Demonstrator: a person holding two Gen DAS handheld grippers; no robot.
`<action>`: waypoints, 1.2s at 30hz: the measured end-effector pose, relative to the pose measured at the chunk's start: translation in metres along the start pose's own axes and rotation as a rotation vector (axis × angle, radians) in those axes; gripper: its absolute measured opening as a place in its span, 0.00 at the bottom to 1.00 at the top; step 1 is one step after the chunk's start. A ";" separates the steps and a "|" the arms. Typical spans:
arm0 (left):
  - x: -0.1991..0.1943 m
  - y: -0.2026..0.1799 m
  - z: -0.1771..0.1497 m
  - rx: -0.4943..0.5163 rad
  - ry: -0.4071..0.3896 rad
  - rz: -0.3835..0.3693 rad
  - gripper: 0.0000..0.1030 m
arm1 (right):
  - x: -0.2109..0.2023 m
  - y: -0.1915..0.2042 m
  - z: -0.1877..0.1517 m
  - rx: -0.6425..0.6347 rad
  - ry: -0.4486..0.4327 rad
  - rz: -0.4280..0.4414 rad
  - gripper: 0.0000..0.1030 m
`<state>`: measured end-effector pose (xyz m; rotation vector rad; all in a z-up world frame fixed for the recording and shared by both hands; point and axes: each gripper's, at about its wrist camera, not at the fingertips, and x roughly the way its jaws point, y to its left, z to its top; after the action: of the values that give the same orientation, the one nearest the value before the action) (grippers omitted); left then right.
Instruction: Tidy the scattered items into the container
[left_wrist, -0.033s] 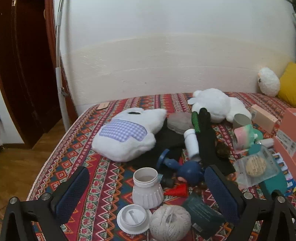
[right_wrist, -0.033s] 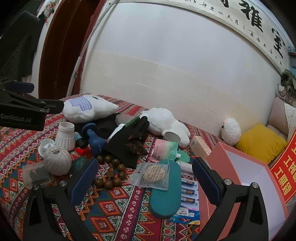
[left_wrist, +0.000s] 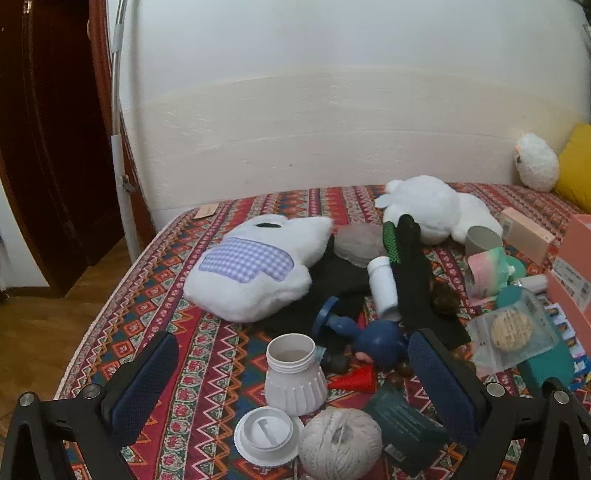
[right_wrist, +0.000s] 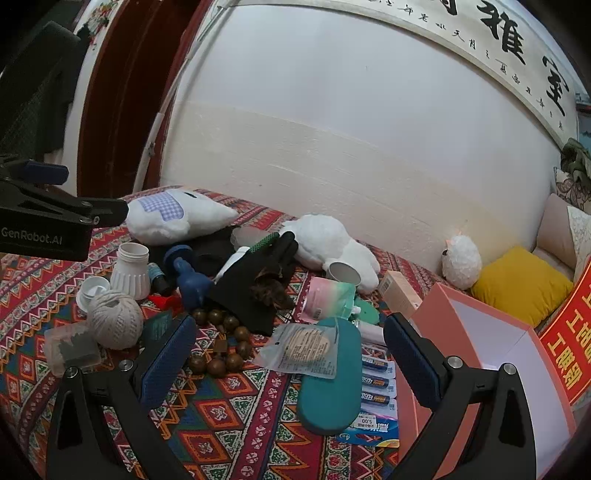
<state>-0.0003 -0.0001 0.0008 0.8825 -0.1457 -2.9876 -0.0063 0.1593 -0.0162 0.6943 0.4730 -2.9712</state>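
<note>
Lying between right fingers: insole.

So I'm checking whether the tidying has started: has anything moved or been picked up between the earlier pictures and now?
Nothing has visibly changed. The left gripper and right gripper are both open and empty as before, and the ball of twine, the white jar and the pink box lie where they were.

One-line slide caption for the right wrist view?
Open right gripper hovers over clutter on a patterned bedspread beside an empty pink box.
</note>
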 end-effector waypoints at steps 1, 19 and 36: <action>0.000 0.000 0.001 0.000 0.000 -0.004 1.00 | 0.000 0.000 0.000 -0.001 0.001 -0.001 1.00; -0.003 0.009 0.012 -0.049 0.002 -0.149 1.00 | -0.001 0.000 -0.004 0.003 0.003 0.006 1.00; 0.020 0.026 0.003 -0.120 0.034 -0.262 1.00 | 0.009 -0.024 -0.005 0.143 0.023 0.033 1.00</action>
<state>-0.0186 -0.0268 -0.0053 1.0097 0.1611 -3.1737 -0.0148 0.1843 -0.0175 0.7408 0.2492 -2.9908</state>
